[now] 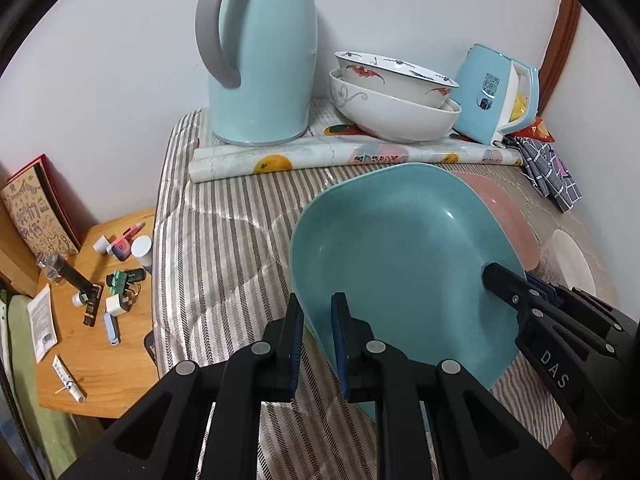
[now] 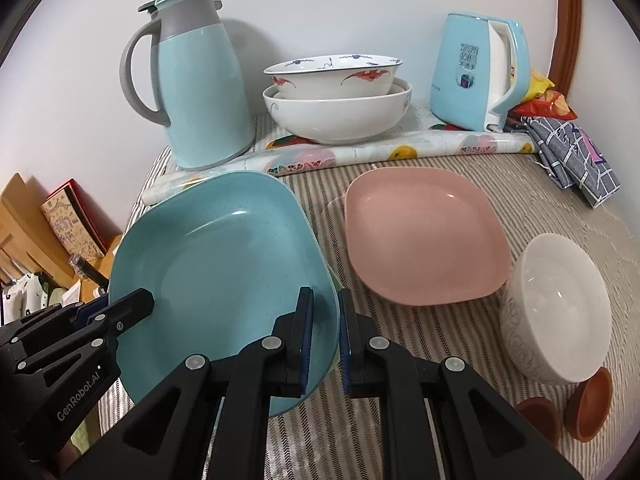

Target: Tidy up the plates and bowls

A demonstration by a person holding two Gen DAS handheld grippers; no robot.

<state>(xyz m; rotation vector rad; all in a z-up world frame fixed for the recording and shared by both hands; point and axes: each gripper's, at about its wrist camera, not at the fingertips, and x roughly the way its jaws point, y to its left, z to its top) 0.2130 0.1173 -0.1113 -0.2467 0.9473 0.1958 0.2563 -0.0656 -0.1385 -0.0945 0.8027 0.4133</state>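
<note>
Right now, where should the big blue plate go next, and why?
Probably sideways over the square pink plastic plate and down onto it. Both hand-held grippers, left and right, pinch the square light-blue plastic plate by its rim, tilted above the striped cloth, and the pink plate lies empty beside it.

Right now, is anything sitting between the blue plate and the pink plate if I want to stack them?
Nothing visible. The blue plate, clamped at its rim by the left gripper and the right gripper, is tilted just left of the pink plate. Only bare striped cloth lies between them, and the pink plate is empty.
</note>
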